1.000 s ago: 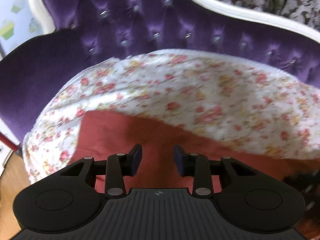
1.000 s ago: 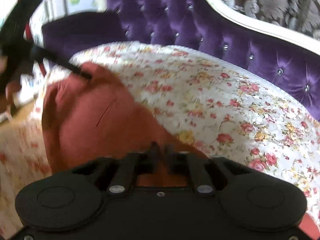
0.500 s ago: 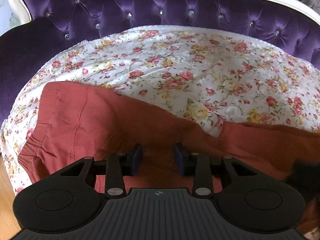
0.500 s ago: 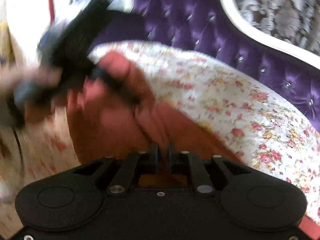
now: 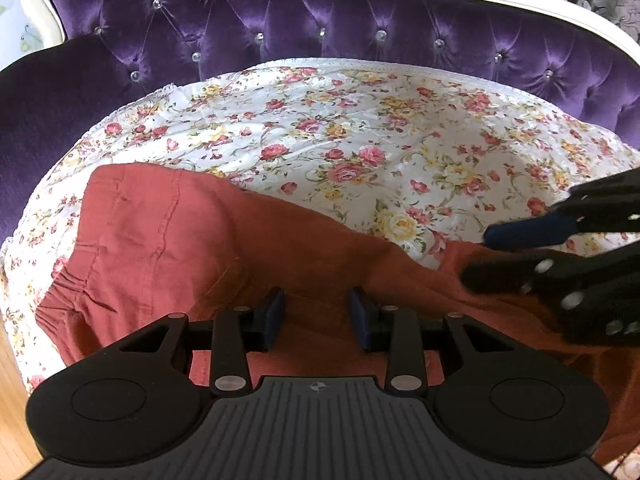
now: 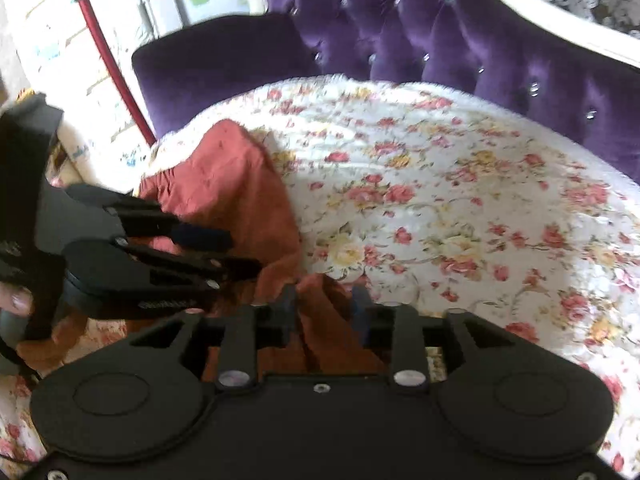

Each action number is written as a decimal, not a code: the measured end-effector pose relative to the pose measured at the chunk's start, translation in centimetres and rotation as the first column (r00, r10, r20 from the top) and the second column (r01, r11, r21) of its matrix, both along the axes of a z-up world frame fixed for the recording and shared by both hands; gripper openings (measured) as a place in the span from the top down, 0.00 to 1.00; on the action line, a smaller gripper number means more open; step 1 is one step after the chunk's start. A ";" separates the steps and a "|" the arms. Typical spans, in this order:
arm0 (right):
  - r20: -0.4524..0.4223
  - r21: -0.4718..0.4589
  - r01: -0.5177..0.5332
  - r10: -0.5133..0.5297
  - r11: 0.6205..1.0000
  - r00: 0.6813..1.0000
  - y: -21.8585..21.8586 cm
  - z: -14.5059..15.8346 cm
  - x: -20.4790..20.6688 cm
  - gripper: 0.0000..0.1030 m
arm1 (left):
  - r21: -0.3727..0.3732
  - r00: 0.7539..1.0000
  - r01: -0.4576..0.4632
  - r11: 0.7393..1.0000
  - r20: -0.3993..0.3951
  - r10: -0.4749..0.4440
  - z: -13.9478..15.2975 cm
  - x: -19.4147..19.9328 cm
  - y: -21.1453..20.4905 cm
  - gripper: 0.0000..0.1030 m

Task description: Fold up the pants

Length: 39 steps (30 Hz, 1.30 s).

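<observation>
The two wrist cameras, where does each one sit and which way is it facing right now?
Left wrist view: sits on the left gripper, looking along its open fingers over the rust-red pants on the floral cover toward the purple sofa back; the right gripper enters at right.
Right wrist view: sits on the right gripper, open around a pants fold, facing the sofa's far armrest; the left gripper and a fingertip show at left.
Both share pants, cover, sofa and the other gripper.

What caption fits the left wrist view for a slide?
Open left tongs over rust-red pants on a floral cover, right tongs at frame edge.
</observation>
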State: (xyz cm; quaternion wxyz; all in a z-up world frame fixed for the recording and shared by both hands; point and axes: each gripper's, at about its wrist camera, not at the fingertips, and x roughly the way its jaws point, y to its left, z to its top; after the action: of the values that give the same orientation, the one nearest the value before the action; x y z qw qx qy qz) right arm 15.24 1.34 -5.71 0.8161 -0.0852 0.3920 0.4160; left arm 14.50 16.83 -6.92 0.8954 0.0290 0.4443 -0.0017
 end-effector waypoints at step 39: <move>0.073 0.112 0.396 -0.405 0.911 0.911 -6.4 3.7 0.1 0.72 | 0.080 0.992 -0.125 0.989 0.044 0.121 3.2 -0.9 4.9 0.69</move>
State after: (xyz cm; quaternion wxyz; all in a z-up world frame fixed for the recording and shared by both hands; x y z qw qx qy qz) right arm 15.31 -5.10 -2.03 0.9047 0.0165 0.3419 0.2535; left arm 13.62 21.76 -3.72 0.9004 0.0386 0.4273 0.0726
